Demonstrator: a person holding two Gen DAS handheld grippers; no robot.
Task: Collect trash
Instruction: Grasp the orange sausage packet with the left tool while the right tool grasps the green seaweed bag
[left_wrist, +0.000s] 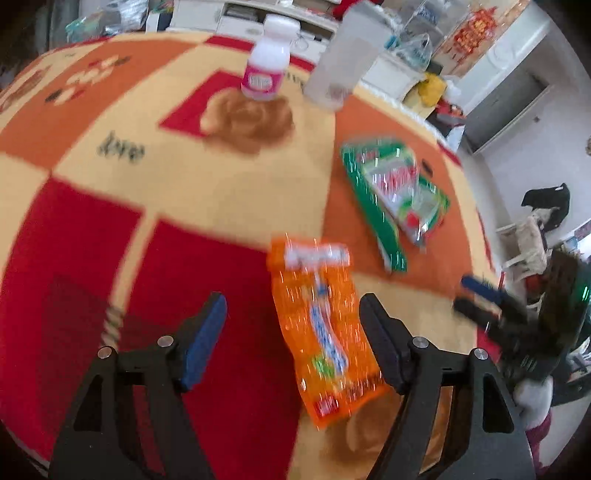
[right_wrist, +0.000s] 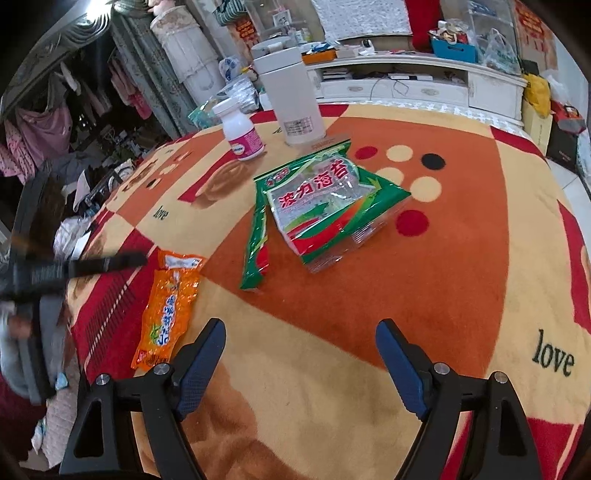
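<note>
An orange snack wrapper (left_wrist: 325, 328) lies flat on the blanket-covered table, between and just ahead of the open fingers of my left gripper (left_wrist: 293, 306), which holds nothing. The wrapper also shows in the right wrist view (right_wrist: 168, 306), with the left gripper (right_wrist: 110, 264) blurred above it. A green seaweed packet (left_wrist: 399, 199) lies further right; in the right wrist view it (right_wrist: 325, 206) is ahead of my right gripper (right_wrist: 301, 332), which is open and empty. The right gripper also shows blurred at the table's right edge (left_wrist: 480, 295).
A white bottle with a pink label (right_wrist: 242, 131) and a tall white flask (right_wrist: 291, 99) stand at the table's far side. The red, orange and cream blanket (right_wrist: 461, 258) covers the table. A white cabinet (right_wrist: 424, 85) with clutter stands behind.
</note>
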